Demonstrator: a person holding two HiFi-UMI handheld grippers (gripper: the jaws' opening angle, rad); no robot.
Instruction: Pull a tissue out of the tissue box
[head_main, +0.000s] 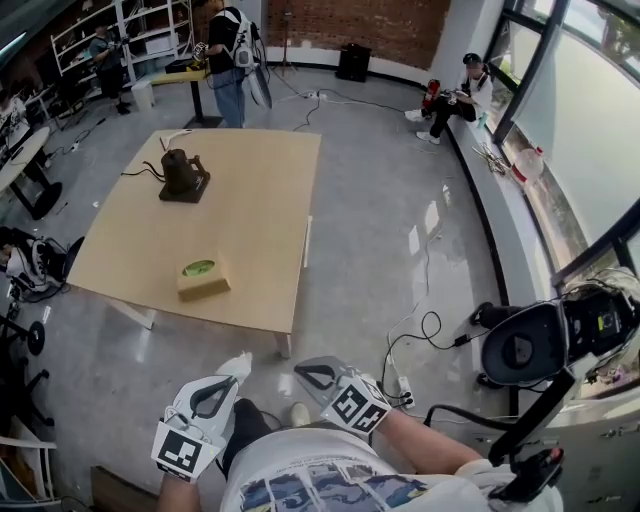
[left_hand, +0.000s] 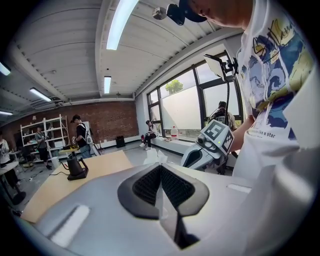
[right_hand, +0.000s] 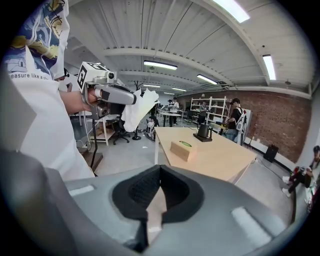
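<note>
Left gripper (head_main: 232, 375): clenched on 1 white tissue (right_hand: 134, 109).
Right gripper (head_main: 305, 372): clenched, empty.
Tissue box (head_main: 203, 279): 1, tan, green oval top, by near edge of tabletop (head_main: 250, 220), well apart from grippers.
Shirt (left_hand: 280, 125) print: "like a star".

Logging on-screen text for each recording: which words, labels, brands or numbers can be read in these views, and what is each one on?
"like a star": print on the person's shirt, left gripper view.
"easure like": the same shirt line with its start cut off, right gripper view.
Cursive print higher on the shirt: not readable.
Green label on the tissue box: too small to read.
</note>
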